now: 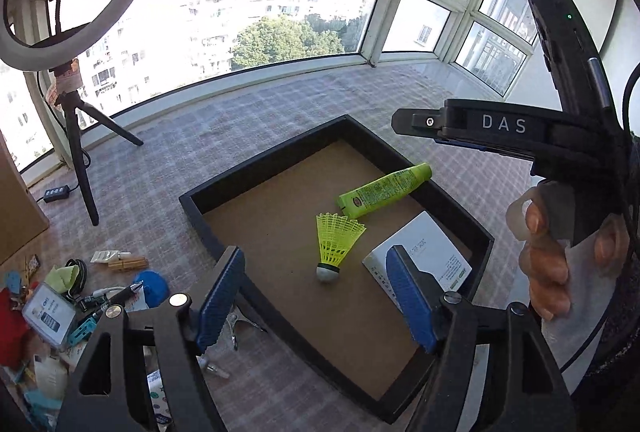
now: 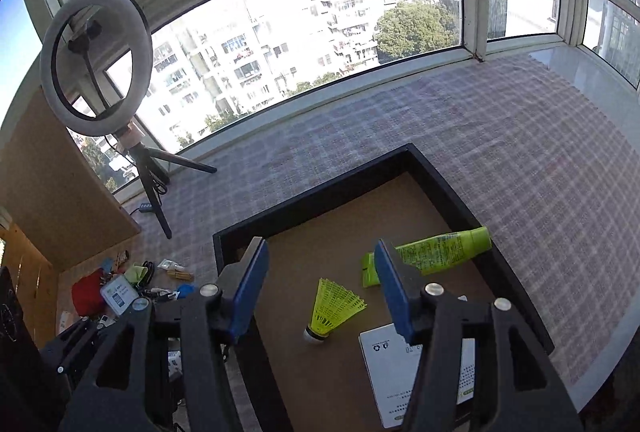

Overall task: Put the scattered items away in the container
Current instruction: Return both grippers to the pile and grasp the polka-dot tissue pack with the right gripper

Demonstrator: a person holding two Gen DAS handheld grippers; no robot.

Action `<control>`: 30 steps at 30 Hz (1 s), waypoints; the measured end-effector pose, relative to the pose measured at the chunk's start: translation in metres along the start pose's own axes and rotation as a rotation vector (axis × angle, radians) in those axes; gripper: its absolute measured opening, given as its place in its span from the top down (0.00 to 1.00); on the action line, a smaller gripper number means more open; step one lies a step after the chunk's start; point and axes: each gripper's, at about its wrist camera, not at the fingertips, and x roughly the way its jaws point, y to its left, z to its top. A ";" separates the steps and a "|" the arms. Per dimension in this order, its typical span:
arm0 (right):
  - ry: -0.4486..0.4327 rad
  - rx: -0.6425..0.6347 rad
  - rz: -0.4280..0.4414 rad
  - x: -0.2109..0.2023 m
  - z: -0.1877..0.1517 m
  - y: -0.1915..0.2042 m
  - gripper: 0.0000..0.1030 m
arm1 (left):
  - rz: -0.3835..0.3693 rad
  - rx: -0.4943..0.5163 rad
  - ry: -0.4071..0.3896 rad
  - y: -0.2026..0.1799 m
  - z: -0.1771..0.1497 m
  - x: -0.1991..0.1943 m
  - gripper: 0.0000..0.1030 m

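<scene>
Both pairs of my jaws stood open and empty: left gripper (image 1: 316,296) and right gripper (image 2: 320,288) hung over the black tray (image 1: 264,168). Inside lay three things: one shuttlecock (image 1: 334,244), one green tube (image 1: 384,190), one white box (image 1: 424,252). Off to my left the remaining clutter (image 1: 80,296) sat heaped on the checked bench (image 1: 240,120), nearer my left hand, so I judged that arm should reach.
</scene>
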 end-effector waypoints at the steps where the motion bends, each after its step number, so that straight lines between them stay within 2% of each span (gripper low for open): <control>1: 0.008 -0.014 0.010 0.002 -0.001 0.006 0.47 | 0.009 -0.010 -0.002 0.006 -0.001 -0.002 0.32; 9: 0.080 -0.207 0.098 0.021 -0.023 0.063 0.47 | 0.100 -0.059 -0.001 0.071 -0.022 -0.029 0.32; 15: 0.175 -0.490 0.182 0.040 -0.064 0.125 0.47 | 0.207 -0.102 0.028 0.133 -0.054 -0.056 0.33; 22: 0.262 -0.894 0.231 0.058 -0.133 0.193 0.47 | 0.328 -0.168 0.112 0.206 -0.109 -0.079 0.33; 27: 0.291 -1.072 0.259 0.070 -0.171 0.225 0.36 | 0.361 -0.190 0.190 0.236 -0.147 -0.079 0.33; 30: 0.310 -1.144 0.269 0.078 -0.186 0.239 0.36 | 0.358 -0.183 0.224 0.243 -0.160 -0.074 0.33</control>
